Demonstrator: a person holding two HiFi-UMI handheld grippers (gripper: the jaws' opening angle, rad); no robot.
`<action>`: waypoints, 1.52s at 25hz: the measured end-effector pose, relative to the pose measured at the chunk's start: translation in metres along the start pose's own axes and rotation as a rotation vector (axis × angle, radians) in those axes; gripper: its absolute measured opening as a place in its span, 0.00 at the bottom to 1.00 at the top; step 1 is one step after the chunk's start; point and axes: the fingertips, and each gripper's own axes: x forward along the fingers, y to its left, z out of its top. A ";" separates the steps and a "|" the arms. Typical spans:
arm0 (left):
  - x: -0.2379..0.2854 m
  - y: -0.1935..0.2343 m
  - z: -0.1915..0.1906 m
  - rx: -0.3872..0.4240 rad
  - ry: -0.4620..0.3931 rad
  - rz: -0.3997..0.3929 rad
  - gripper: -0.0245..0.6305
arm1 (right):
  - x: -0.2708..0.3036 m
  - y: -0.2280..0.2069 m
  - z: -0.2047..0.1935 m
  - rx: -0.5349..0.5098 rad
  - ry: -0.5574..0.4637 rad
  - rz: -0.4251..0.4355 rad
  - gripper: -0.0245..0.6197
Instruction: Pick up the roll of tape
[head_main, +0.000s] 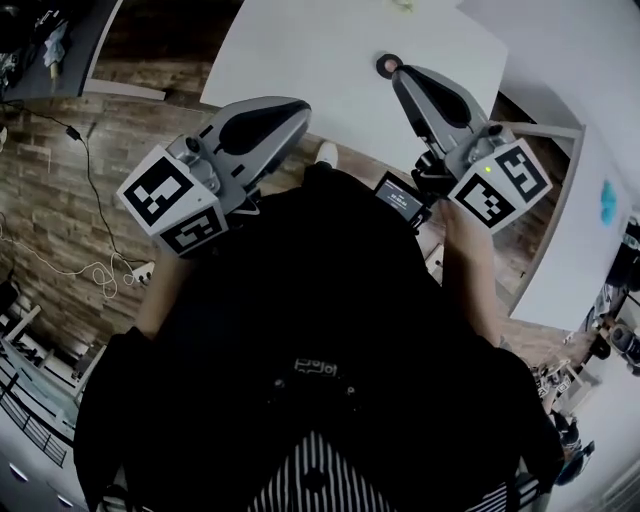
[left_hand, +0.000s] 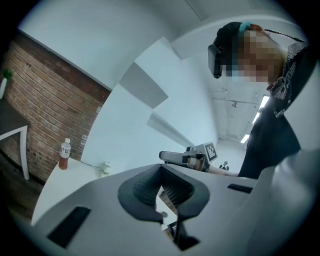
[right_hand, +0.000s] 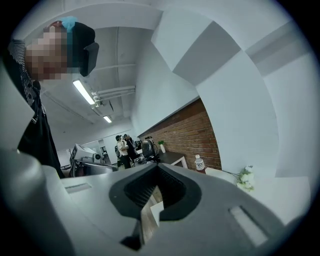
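A small dark ring (head_main: 387, 65), apparently the roll of tape, lies on the white table (head_main: 300, 50) in the head view. My right gripper (head_main: 399, 74) points toward the table, its tip just beside the ring in that view; I cannot tell whether they touch. Its jaws are shut and hold nothing (right_hand: 158, 170). My left gripper (head_main: 300, 106) is held level at the left, short of the table's near edge, jaws shut and empty (left_hand: 162, 172). The ring shows in neither gripper view. The right gripper (left_hand: 187, 156) also shows in the left gripper view.
A bottle (left_hand: 64, 154) and a small flower sprig (left_hand: 104, 169) stand on the white table, seen too as bottle (right_hand: 199, 163) and sprig (right_hand: 245, 177). A second white table (head_main: 580, 230) is at the right. A cable (head_main: 90, 265) lies on the floor at left. People (right_hand: 122, 150) stand far off.
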 end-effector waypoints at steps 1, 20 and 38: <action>0.005 0.003 0.003 -0.002 -0.001 0.012 0.04 | 0.002 -0.006 0.002 0.000 0.003 0.013 0.04; 0.078 0.038 0.005 -0.038 0.099 0.019 0.04 | 0.017 -0.094 -0.006 0.115 0.009 0.043 0.04; 0.135 0.060 0.053 0.044 0.176 -0.312 0.04 | -0.006 -0.129 0.019 0.125 -0.057 -0.265 0.05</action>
